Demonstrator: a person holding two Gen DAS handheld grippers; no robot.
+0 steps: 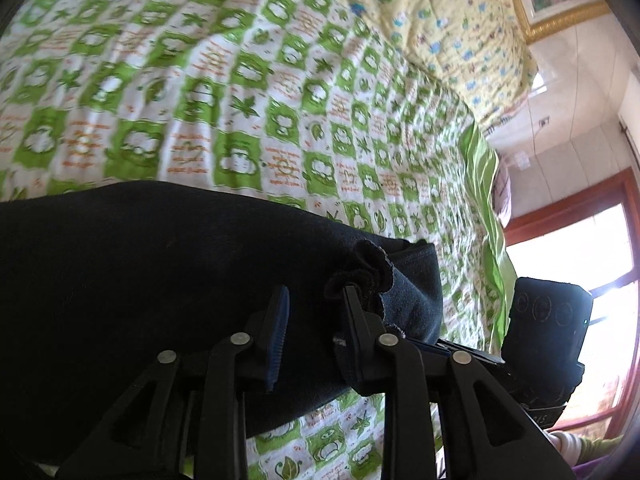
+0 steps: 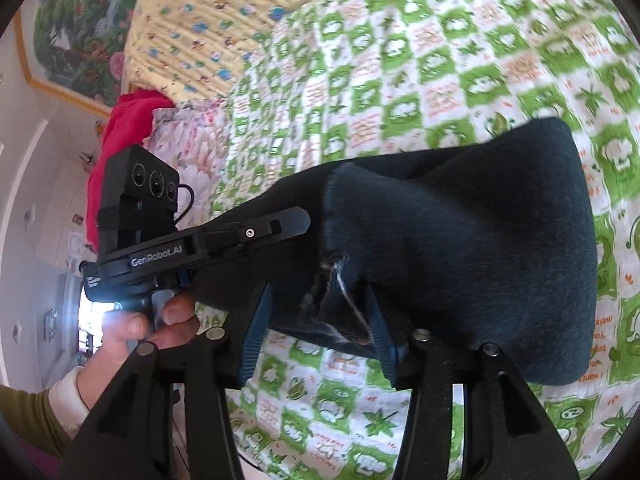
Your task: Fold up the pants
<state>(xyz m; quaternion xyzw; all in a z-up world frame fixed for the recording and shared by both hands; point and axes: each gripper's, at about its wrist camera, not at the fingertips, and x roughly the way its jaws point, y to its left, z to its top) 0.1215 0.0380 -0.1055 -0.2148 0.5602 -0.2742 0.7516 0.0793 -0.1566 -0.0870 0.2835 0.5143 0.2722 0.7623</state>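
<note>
Dark navy pants (image 1: 140, 280) lie folded on the green-and-white patterned bedsheet (image 1: 280, 100). In the left wrist view my left gripper (image 1: 316, 312) is open just over their right end. A ruffled hem (image 1: 364, 268) rests against its right finger and nothing is pinched. In the right wrist view my right gripper (image 2: 318, 332) is open too, its blue pads on either side of the pants' (image 2: 460, 248) near edge, where a bit of lining shows. A hand (image 2: 160, 320) holds the left gripper's body (image 2: 180, 256) close on the left, touching the same end of the pants.
A yellow printed quilt (image 1: 440, 20) is bunched at the head of the bed, with a red cloth (image 2: 128, 128) and a floral pillow (image 2: 192, 140) beside it. A framed picture (image 2: 76, 28) hangs on the wall. A bright window (image 1: 580, 248) lies past the bed's edge.
</note>
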